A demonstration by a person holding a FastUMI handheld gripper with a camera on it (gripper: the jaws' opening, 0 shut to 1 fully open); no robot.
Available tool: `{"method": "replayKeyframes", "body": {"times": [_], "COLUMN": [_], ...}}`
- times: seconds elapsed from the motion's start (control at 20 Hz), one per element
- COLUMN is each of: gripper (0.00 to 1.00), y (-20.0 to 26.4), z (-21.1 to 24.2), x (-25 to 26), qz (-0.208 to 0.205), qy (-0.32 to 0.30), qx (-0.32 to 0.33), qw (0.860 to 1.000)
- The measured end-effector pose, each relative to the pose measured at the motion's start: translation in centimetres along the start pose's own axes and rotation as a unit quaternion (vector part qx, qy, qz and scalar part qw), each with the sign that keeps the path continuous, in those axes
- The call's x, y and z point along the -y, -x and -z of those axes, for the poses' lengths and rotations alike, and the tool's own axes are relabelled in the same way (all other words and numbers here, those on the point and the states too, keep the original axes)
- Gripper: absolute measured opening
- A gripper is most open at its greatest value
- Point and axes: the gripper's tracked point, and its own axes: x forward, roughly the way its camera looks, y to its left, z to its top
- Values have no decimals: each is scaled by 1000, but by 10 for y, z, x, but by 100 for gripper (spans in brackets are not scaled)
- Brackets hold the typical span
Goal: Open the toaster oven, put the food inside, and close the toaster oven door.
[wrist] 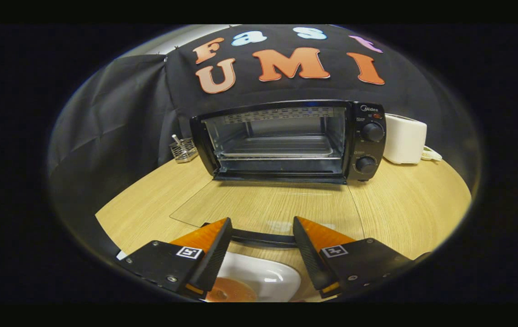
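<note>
A black toaster oven [286,141] stands at the back of the wooden table, its cavity exposed with a metal tray [277,147] inside. Its glass door [268,206] lies folded down flat toward me, and the door's dark handle [263,237] runs across just beyond my fingertips. My gripper [262,227] is open, its two fingers spread apart with nothing between them. Below and between the fingers sits a white plate [268,277] with a round brownish piece of food [231,290] on it, partly hidden by the left finger.
A white appliance [405,138] stands right of the oven, against the cloth wall. A small wire basket [183,150] holding a utensil sits left of the oven. The light wooden table [404,204] spreads out on both sides of the door.
</note>
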Motion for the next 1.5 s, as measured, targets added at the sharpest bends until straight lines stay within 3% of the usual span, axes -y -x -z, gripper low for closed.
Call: {"method": "replayKeyframes", "body": {"times": [0.45,0.9,1.2,1.5], "gripper": [95,98,94,74], "y": [65,91,86,87], "z": [20,79,100,103], "x": [-24,-37,-40,-43], "qz": [-48,-65,-50,-41], "qy": [4,14,37,55], "qx": [-6,-67,-91,-91], "qw": [999,996,994,993]}}
